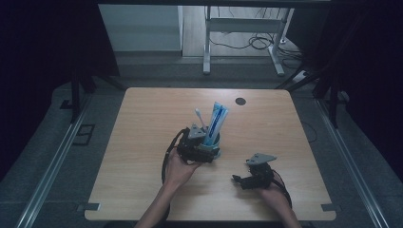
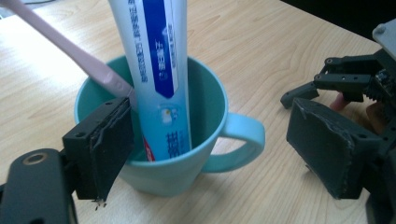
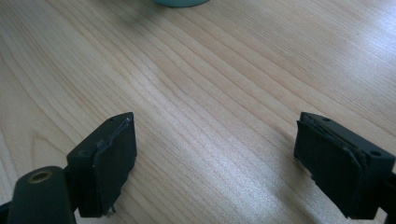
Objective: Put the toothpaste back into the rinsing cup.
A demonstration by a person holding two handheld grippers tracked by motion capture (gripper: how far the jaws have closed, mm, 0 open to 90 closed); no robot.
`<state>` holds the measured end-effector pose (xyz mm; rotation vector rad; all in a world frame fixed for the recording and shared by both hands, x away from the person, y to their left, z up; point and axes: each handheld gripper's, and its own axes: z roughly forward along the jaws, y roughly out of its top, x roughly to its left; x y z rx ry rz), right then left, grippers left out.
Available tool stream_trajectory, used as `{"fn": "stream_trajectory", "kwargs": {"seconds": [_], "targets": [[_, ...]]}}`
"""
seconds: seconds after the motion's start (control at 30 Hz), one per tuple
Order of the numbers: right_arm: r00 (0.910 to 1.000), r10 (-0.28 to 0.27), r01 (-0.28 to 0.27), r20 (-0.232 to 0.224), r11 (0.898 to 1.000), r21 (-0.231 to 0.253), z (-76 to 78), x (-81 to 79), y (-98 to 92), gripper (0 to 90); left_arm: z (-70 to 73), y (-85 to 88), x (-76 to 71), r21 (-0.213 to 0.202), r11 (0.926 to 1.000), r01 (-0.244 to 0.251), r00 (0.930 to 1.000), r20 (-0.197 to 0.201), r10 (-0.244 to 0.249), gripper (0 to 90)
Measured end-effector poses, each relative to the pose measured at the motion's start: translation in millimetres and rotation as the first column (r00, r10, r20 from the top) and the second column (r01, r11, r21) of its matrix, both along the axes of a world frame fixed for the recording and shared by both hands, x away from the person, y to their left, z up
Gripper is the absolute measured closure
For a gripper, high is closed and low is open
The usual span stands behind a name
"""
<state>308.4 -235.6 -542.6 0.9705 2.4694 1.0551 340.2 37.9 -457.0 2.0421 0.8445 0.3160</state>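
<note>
The teal cup you are working at stands near the middle of the wooden counter, a little toward your near edge, its handle turned to the right. It is a plain, smooth mug of pale turquoise with one looped handle, and it holds two things upright: a white and blue toothpaste tube, cap end down, and a pink toothbrush leaning out to the far left. The tube carries a blue band and small printed characters, too small and blurred to read; no brand can be made out. Your left gripper straddles the cup with its jaws released, one pad just beside the near left rim and the other well out past the handle, neither pressing on it. Your right gripper rests near the counter's near right part, spread wide over bare wood. The high view alone shows a small dark disc on the far side of the counter; the left gripper view gives the tube's print and the cup's inside; the right gripper view catches just the cup's base at its top edge.
</note>
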Motion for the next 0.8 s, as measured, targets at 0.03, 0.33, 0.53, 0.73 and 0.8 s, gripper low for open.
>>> {"fn": "stream_trajectory", "kwargs": {"seconds": [0.03,0.33,0.53,0.73,0.8], "targets": [[1.0,0.0,0.0,0.0,1.0,0.0,0.0,0.0,0.0,13.2,-0.3,0.9,-0.7,0.002,1.0,0.001,1.0,-0.003,0.0,15.0],[1.0,-0.002,0.002,0.002,1.0,0.0,-0.1,-0.1,0.2,13.2,0.3,6.3,-9.0,-0.001,1.0,0.003,1.0,-0.001,-0.003,14.6],[1.0,-0.004,0.004,0.002,1.0,0.0,-0.1,-0.2,0.4,13.2,2.7,9.8,-14.2,-0.008,1.0,0.005,1.0,0.005,-0.005,14.5],[1.0,-0.003,0.003,0.001,1.0,0.0,-0.2,-0.2,0.4,13.2,3.8,13.3,-17.5,-0.013,0.9999,0.004,1.0,0.001,-0.004,14.5],[1.0,-0.003,0.003,0.002,1.0,0.0,-0.2,-0.1,0.4,13.2,3.0,14.8,-18.5,-0.011,0.9999,0.003,1.0,-0.003,-0.003,14.5]]}}
